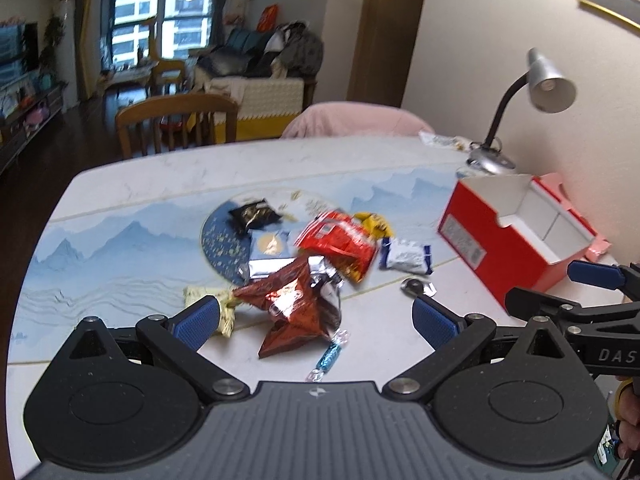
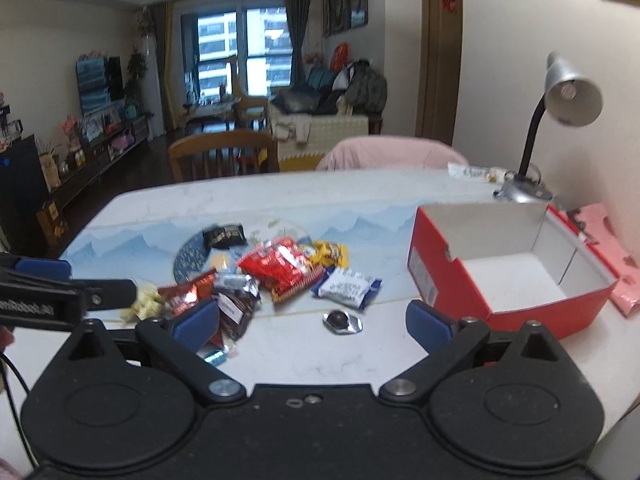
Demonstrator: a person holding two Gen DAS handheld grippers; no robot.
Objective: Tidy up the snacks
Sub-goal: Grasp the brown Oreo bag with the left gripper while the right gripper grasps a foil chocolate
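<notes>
The letters "DAS" stand in pale print on the black arm of the right claw (image 1: 592, 284), at three o'clock in the left wrist view, cut off by the edge. The red box (image 1: 508, 256) carries a white label (image 1: 464, 238) on its end wall, its print too small to read. Print on the snack packets is blurred.

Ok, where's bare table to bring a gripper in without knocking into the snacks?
Bare patches: the table behind the snack pile, toward the chairs; the near strip between the silver candy and the red box, in front of the open right gripper. The box floor is bare too. Crowded: mid-table, from the black packet to the white-and-blue packet, and under the open left gripper.
</notes>
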